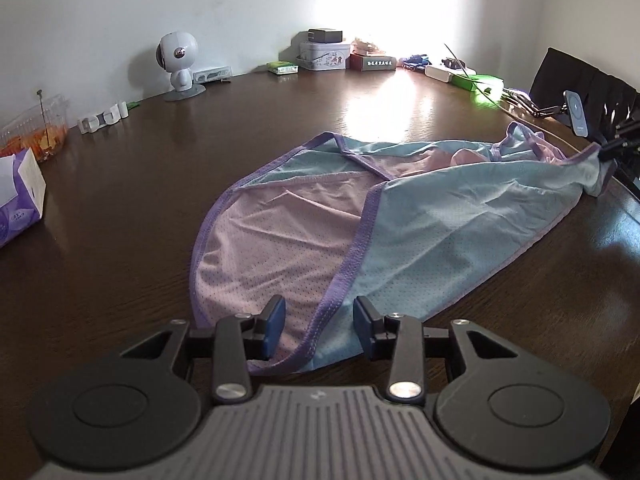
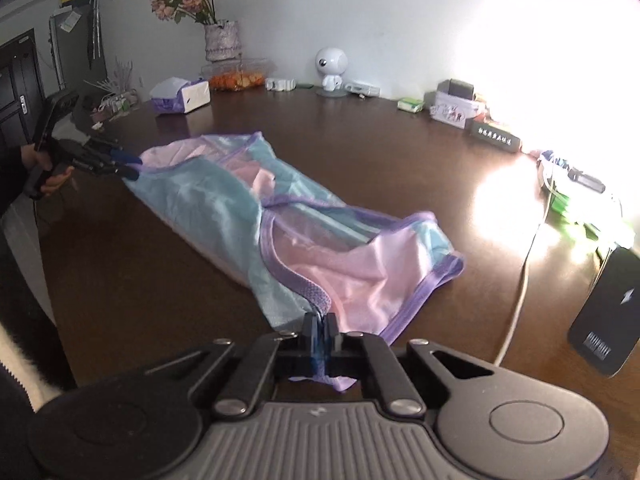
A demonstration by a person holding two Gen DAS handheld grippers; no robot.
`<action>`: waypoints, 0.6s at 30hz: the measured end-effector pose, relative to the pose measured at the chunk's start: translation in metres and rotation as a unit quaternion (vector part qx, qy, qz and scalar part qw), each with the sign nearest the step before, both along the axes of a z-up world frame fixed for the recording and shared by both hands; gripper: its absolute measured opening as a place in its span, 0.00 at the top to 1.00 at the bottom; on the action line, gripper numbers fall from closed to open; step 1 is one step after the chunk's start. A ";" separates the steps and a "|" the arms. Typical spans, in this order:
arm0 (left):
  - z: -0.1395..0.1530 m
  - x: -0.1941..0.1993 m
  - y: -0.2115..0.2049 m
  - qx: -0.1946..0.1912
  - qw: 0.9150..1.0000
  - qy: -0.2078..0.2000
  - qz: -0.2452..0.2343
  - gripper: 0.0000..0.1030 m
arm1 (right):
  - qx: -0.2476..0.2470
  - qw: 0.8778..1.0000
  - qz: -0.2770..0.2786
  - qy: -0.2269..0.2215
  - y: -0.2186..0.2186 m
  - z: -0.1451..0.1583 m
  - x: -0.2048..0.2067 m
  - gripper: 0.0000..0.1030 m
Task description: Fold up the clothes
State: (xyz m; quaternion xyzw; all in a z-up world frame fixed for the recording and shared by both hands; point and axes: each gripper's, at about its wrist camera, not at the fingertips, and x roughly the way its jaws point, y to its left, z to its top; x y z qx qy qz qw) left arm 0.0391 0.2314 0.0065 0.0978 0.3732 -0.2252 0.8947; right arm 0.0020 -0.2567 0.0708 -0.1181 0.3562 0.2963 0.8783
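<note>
Right wrist: garment (image 2: 320, 304) pinched in right gripper (image 2: 320, 326)

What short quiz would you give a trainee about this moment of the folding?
1. True or false: the left gripper is shut on the garment.
2. Which one clamps the purple trim? A: left gripper. B: right gripper.
3. Fill in: the garment lies on a dark ____.
Key: 1 false, it is open; 2 B; 3 table.
</note>
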 end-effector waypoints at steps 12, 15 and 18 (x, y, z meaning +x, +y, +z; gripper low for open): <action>0.008 -0.001 0.006 -0.032 0.999 -0.001 0.017 0.62 | -0.026 0.998 -0.028 -0.046 0.021 -0.004 0.031 0.83; 0.000 0.003 0.002 -0.016 1.000 0.003 0.013 0.62 | 0.011 1.000 0.012 -0.024 0.039 -0.015 0.020 0.85; -0.002 0.000 0.005 -0.022 1.000 0.001 0.016 0.63 | -0.001 1.000 -0.023 0.008 0.041 -0.041 0.022 0.85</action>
